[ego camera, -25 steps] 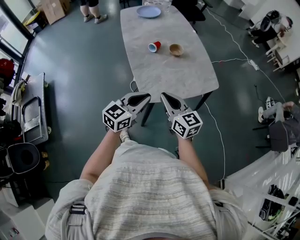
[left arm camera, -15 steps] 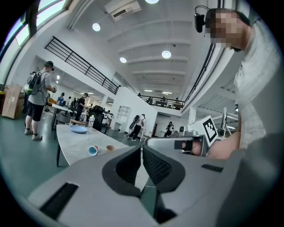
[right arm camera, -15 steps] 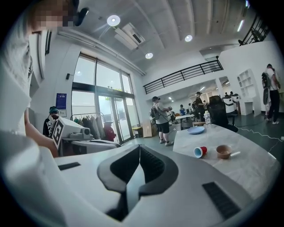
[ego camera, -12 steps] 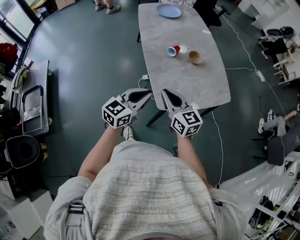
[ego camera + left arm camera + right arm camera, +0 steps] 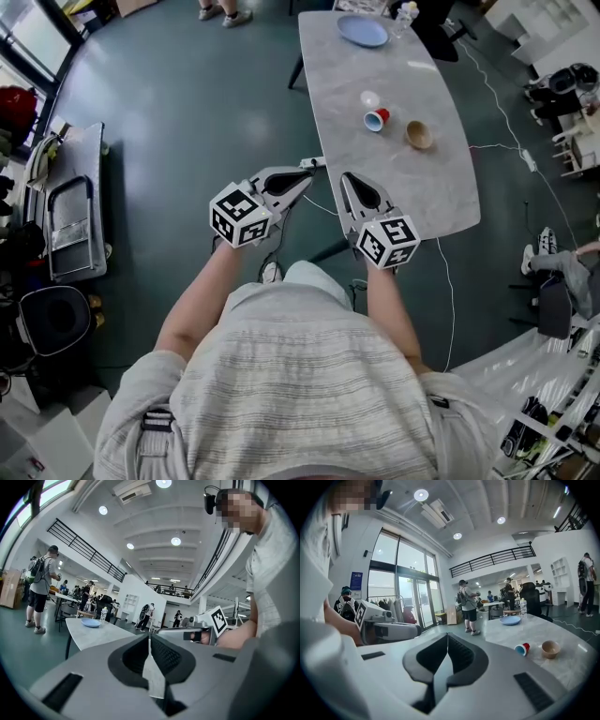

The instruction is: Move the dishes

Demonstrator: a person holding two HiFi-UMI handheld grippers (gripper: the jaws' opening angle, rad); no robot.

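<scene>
Ahead, table (image 5: 412, 183) bears red cup (image 5: 376, 119), bowl (image 5: 419, 135), blue plate (image 5: 363, 31); left tool (image 5: 307, 174), right tool (image 5: 348, 178) closed, empty.

Head view: high up, looks steeply down over the person, table (image 5: 412, 187) ahead and far. Left gripper view: low, level, faces the table end with the blue plate (image 5: 91, 622). Right gripper view: level, alongside the table, probably the same plate.

Pale shirt (image 5: 281, 375), fine horizontal stripes, short sleeves. Both left claw (image 5: 302, 175), right claw (image 5: 349, 178): grey shells, black inner pads (image 5: 461, 657), white cube (image 5: 239, 216) with black square markers.
</scene>
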